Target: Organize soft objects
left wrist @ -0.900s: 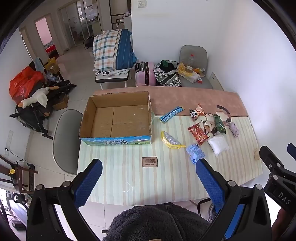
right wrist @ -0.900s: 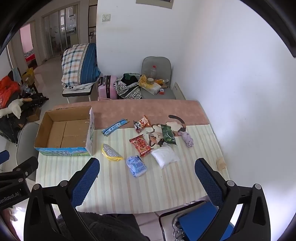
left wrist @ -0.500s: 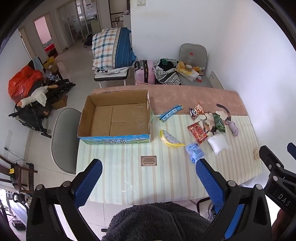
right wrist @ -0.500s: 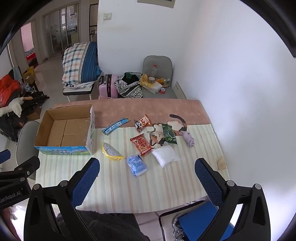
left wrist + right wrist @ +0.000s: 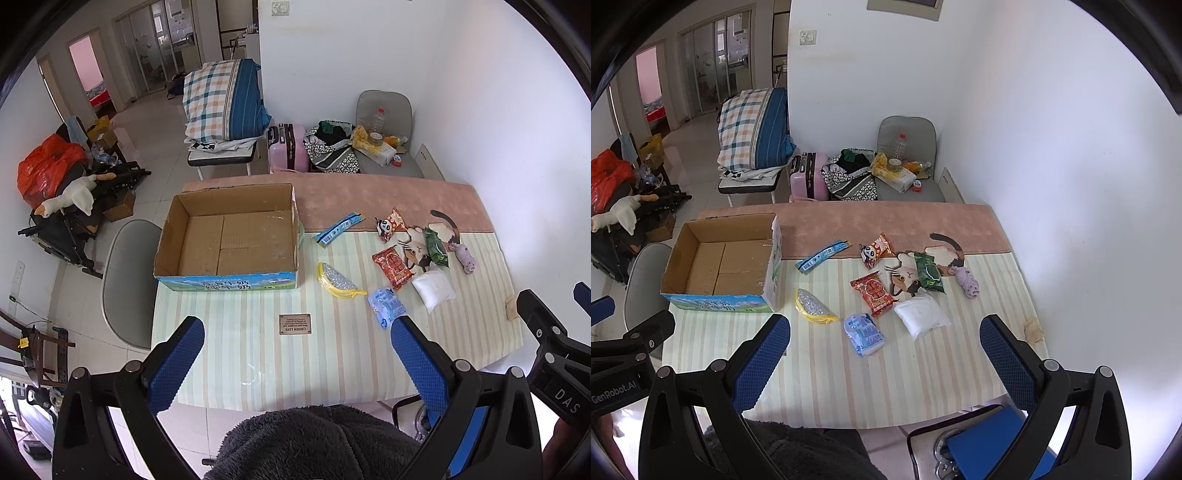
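Both grippers, left (image 5: 295,349) and right (image 5: 884,338), hold blue textured fingers (image 5: 759,363) wide, empty, above the striped-cloth table (image 5: 229,354); open brown cardboard box (image 5: 229,236) near its left edge.

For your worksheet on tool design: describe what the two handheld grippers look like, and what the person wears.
Both the left gripper and the right gripper have black, bolted frames with two blue, textured fingers. White lettering marks each housing. The person wears a dark fleecy garment.

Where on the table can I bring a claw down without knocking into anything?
Bare cloth lies along the near edge, in front of the cardboard box and around the small brown label. The pink strip behind the packets is also free. Crowded: the packet cluster from the yellow pouch to the purple toy.
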`<control>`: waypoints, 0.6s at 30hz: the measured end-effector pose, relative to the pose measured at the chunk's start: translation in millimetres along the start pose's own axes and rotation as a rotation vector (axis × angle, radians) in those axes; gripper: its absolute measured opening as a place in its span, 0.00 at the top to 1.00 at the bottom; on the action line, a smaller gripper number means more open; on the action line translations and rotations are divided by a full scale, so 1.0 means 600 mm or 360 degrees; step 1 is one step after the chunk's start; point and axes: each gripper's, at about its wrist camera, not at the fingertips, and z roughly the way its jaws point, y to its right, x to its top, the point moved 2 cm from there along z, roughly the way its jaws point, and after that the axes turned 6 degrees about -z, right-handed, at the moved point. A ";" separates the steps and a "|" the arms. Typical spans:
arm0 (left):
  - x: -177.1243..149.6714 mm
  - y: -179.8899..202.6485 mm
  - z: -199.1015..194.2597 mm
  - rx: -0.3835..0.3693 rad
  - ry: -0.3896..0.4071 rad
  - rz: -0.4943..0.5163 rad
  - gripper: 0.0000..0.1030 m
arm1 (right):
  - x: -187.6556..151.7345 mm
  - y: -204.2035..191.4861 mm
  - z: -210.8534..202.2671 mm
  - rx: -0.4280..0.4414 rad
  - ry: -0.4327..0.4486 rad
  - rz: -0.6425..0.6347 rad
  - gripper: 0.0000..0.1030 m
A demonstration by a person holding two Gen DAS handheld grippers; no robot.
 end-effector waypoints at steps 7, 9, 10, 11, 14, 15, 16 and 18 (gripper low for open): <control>0.000 0.003 -0.011 0.0003 0.0028 -0.0004 0.00 | 0.001 0.006 -0.008 -0.0002 0.0018 0.0002 0.00; 0.000 0.003 -0.013 0.0005 0.0031 -0.0003 0.00 | 0.002 0.007 -0.010 0.0002 0.0020 0.0002 0.00; 0.001 0.003 -0.014 0.0006 0.0033 -0.0004 0.00 | 0.001 0.007 -0.013 0.0003 0.0020 0.0001 0.00; 0.000 0.002 -0.015 0.0006 0.0035 -0.0006 0.00 | 0.001 0.005 -0.012 0.0001 0.0022 0.0001 0.00; 0.001 0.003 -0.017 0.0009 0.0037 -0.0003 0.00 | 0.000 0.003 -0.012 -0.0001 0.0023 0.0001 0.00; 0.000 0.003 -0.018 0.0009 0.0039 -0.0003 0.00 | 0.000 0.004 -0.012 -0.0001 0.0025 0.0001 0.00; 0.000 0.003 -0.020 0.0010 0.0039 0.0000 0.00 | -0.001 0.004 -0.013 0.0000 0.0028 0.0000 0.00; 0.000 0.002 -0.019 0.0010 0.0038 -0.0005 0.00 | 0.001 0.006 -0.014 0.0004 0.0028 -0.0002 0.00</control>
